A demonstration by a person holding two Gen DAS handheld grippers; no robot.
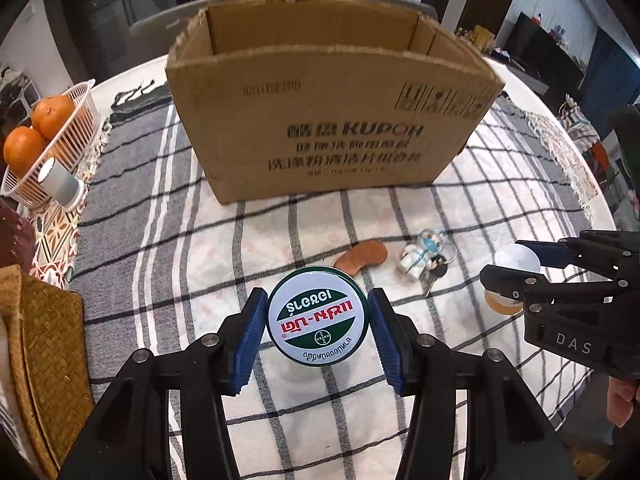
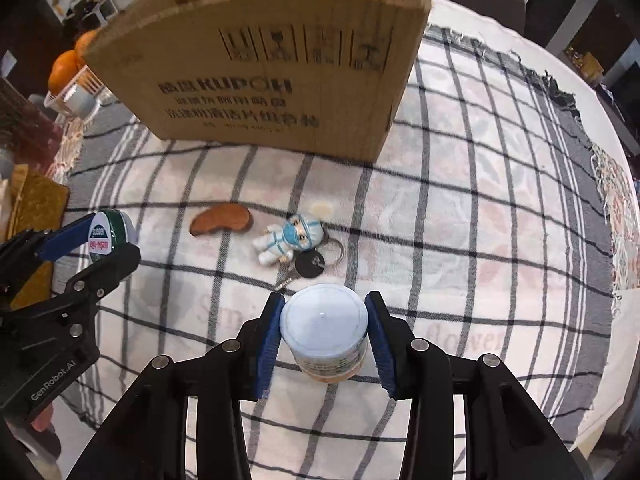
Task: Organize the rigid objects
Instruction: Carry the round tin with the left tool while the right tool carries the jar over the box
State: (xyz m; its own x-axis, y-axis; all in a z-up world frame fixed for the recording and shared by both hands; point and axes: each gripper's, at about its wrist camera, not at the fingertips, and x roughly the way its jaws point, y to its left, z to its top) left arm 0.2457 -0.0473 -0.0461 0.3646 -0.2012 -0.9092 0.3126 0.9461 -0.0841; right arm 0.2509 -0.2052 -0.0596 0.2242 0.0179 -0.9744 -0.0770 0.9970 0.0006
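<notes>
left wrist view: the left gripper (image 1: pixel 318 326) has its blue pads pressed against both sides of a round green-and-white tin (image 1: pixel 318 318), lid up with printed lettering, held clear above the checked cloth (image 1: pixel 200 264). the jaws stand partly apart, set by the tin's width. beyond the tin an open cardboard box (image 1: pixel 332 120) stands upright on the cloth, printed side facing the camera, top flaps cut away. between tin and box lie a brown bean-shaped wooden piece (image 1: pixel 362 258) and, just beside it, a small masked figurine keychain (image 1: pixel 422 254) with keys attached. at far left a white basket (image 1: pixel 60 148) holds oranges (image 1: pixel 38 132), with a grey cylindrical container (image 1: pixel 60 182) leaning at its rim. a woven mat (image 1: pixel 48 360) sits at the lower left edge. at right the right gripper (image 1: pixel 514 266) is seen side-on, gripping a white-lidded jar (image 1: pixel 516 260). right wrist view: the right gripper (image 2: pixel 325 334) has its pads closed against the sides of that jar (image 2: pixel 324 324), which is upright with a pale domed lid and a labelled body; the jaws are fairly narrow. the keychain (image 2: pixel 294 236) lies just ahead of the jar, the wooden piece (image 2: pixel 222 220) to its left, the box (image 2: pixel 260 60) farther on. at left the left gripper (image 2: pixel 106 242) holds the tin (image 2: pixel 110 234) on edge to this camera. the contents of the box cannot be seen.
</notes>
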